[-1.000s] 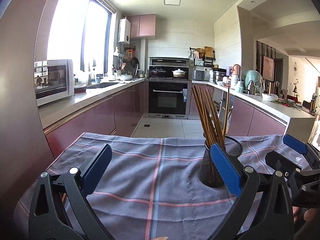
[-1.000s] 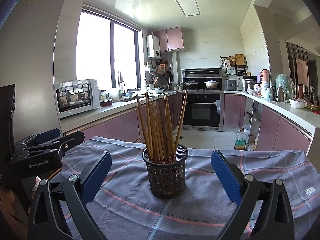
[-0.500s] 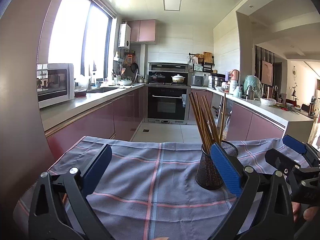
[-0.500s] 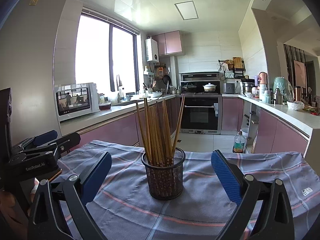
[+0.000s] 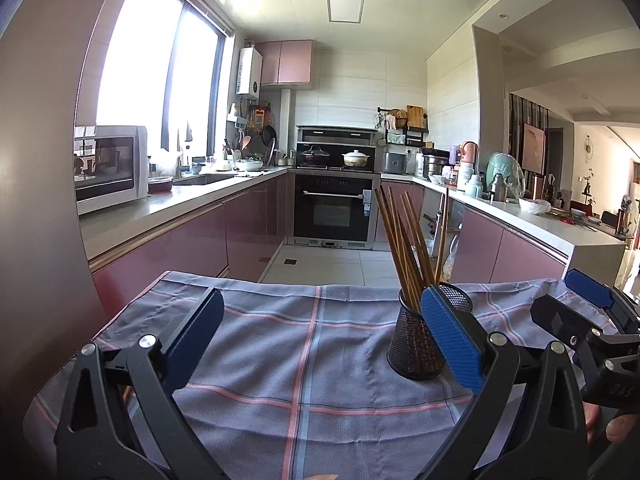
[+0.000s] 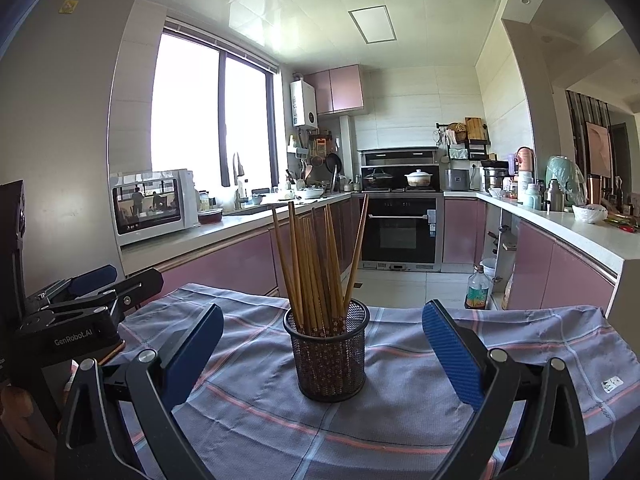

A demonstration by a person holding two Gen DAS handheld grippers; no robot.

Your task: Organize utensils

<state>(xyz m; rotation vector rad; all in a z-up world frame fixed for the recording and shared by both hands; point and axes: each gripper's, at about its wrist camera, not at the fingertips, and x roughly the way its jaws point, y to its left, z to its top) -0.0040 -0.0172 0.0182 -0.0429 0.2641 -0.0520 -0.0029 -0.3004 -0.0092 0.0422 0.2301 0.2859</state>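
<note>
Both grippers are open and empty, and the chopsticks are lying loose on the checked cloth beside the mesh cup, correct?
Not quite. The chopsticks stand upright inside the mesh cup, as the right wrist view shows. The left gripper and right gripper are indeed open and empty, over the checked cloth.

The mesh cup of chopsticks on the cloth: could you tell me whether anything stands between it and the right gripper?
Nothing visible does. The right gripper is open, facing the mesh cup with only bare checked cloth between.
</note>
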